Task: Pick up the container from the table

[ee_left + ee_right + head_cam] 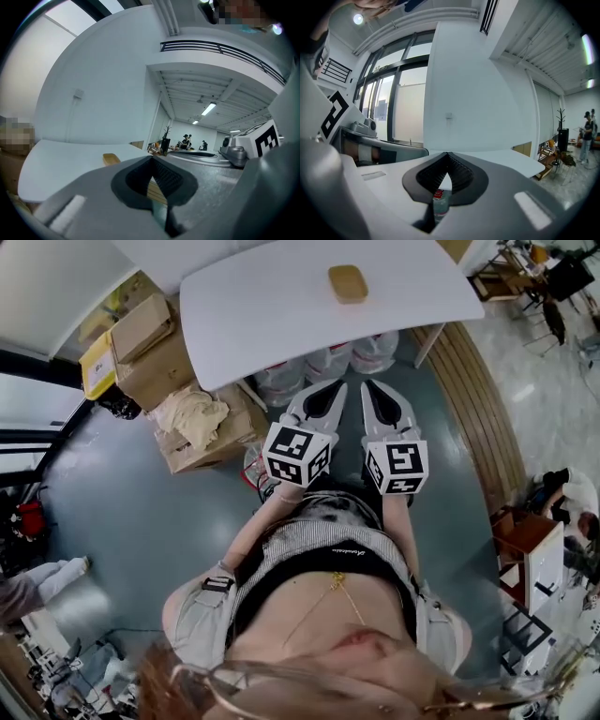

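The container (348, 283) is a small tan box with rounded corners, lying near the far edge of the white table (281, 306). The left gripper view shows the container (111, 159) only as a tan sliver beyond the jaws. Both grippers hang side by side in front of the table's near edge, well short of the container. My left gripper (336, 386) is shut with nothing in it, its tips (151, 159) meeting. My right gripper (369, 387) is likewise shut and empty, its tips (447, 154) pressed together.
Cardboard boxes (155, 352) with crumpled paper stand on the floor at the table's left. Plastic water bottles (328, 362) sit under the table; one bottle (438, 199) shows below the right jaws. A wooden slatted strip (478, 418) runs along the right. People (187, 140) stand far off.
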Demonstrator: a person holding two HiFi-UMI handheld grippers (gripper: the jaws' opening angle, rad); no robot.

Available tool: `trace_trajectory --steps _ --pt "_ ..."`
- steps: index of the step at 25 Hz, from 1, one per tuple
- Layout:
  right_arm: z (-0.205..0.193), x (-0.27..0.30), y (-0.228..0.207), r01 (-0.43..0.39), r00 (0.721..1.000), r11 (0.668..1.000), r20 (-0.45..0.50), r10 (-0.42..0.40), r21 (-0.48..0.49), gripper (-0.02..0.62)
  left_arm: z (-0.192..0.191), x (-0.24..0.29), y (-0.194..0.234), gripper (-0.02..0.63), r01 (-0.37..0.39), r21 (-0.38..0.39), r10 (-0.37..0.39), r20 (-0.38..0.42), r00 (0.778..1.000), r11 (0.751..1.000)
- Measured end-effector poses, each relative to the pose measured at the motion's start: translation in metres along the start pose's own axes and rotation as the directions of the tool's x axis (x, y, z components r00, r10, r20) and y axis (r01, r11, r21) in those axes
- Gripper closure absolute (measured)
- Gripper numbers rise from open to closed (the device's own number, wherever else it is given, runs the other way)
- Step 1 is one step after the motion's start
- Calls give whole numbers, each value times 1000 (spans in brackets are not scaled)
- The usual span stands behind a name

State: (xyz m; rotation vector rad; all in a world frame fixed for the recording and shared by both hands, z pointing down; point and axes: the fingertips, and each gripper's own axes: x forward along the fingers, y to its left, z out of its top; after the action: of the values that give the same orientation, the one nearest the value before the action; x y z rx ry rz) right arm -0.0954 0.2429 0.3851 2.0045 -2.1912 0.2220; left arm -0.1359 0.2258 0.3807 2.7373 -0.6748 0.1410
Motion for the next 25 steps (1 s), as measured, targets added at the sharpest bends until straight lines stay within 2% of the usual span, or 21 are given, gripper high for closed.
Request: trace_trajectory --steps 8,15,25 --pt "-3 11 7 14 1000 1000 -26 -13 8 571 0 -2 11 606 25 1 -25 -13 1000 1000" --pt "-1 19 1 -11 999 1000 -34 11 -1 571 -4 2 18 606 -13 -18 13 -36 999 1000" --pt "6 58 -29 -64 997 998 -38 64 4 569 9 47 35 606 -42 -23 41 -38 998 999"
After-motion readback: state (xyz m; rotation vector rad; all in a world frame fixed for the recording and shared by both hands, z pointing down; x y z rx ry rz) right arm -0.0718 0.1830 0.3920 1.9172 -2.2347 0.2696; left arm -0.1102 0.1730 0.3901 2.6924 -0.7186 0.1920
